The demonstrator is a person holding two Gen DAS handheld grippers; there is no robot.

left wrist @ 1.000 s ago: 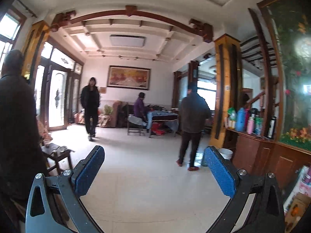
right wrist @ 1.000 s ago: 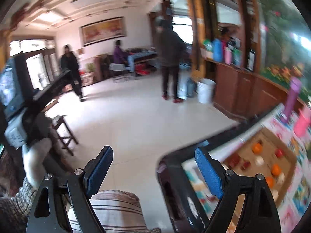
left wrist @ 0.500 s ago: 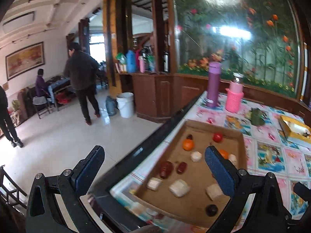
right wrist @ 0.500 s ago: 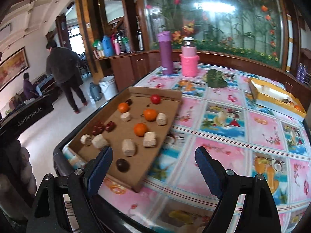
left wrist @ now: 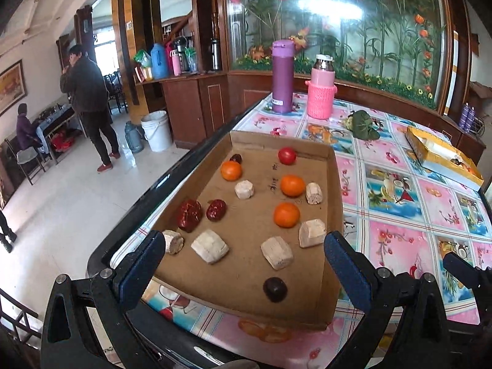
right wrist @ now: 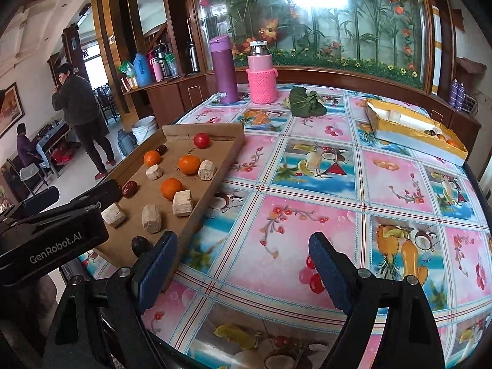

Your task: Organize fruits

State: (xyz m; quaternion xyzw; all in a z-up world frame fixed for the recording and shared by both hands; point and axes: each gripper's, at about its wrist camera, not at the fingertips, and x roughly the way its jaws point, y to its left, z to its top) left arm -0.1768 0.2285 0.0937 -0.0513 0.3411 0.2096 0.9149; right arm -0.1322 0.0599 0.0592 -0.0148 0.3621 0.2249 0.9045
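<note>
A shallow cardboard tray (left wrist: 333,184) (right wrist: 215,181) lies at the table's near left corner. It holds three oranges (left wrist: 286,214), a red tomato (left wrist: 287,155), red dates (left wrist: 189,215), dark round fruits (left wrist: 275,289) and several pale chunks (left wrist: 210,245). My left gripper (left wrist: 243,264) is open and empty above the tray's near end. My right gripper (right wrist: 243,264) is open and empty over the tablecloth, right of the tray. A yellow box (left wrist: 442,156) (right wrist: 415,129) with a few fruits lies at the far right.
A purple flask (left wrist: 282,77), a pink-sleeved bottle (left wrist: 321,92) and a green leafy bundle (left wrist: 363,123) stand at the table's far side before a glass flower panel. The table's dark rounded edge (left wrist: 135,215) runs on the left. People stand on the floor at the left.
Both grippers swung from facing the room to facing the table, then moved closer. The tray now fills the left wrist view. Both stay open.
</note>
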